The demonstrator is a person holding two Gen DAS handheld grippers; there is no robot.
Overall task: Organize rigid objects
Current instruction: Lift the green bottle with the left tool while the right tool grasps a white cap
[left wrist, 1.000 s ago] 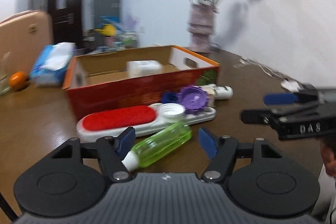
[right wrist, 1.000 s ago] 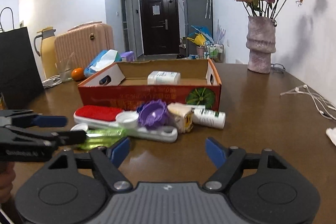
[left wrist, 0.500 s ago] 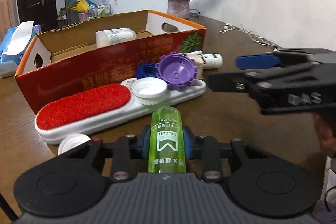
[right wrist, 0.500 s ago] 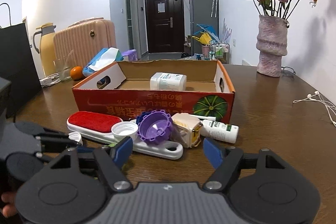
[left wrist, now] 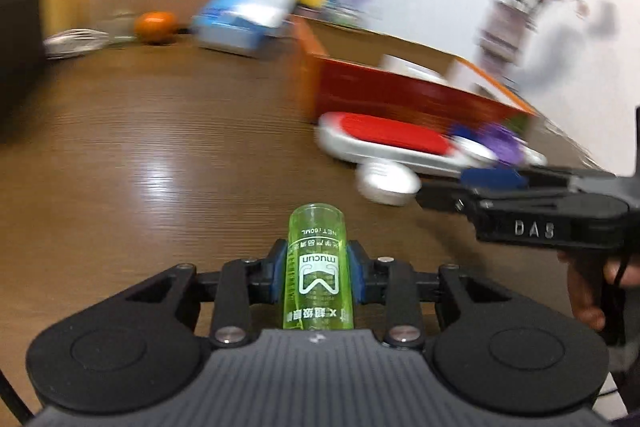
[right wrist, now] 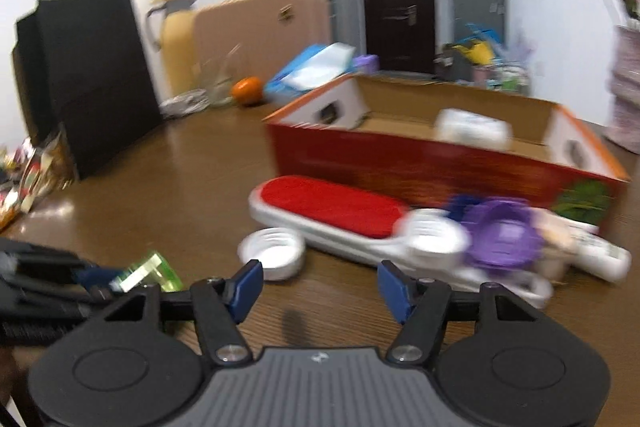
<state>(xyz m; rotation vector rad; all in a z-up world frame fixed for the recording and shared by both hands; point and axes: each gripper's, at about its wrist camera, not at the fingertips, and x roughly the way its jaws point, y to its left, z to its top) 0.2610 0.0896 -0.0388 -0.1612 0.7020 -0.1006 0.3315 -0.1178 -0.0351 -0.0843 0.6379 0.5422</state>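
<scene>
above the table [left wrist: 132, 147], left tool [left wrist: 317, 269] clamps the green bottle [left wrist: 318, 267]; right tool [right wrist: 320, 287], closing, grips nothing.

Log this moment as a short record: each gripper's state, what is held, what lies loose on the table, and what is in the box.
left gripper: shut on green bottle, no cap on it
right gripper: open, jaws have just been closing, nothing between them
loose on table: white cap, red lint brush, purple lid
cardboard box: holds one white bottle
</scene>
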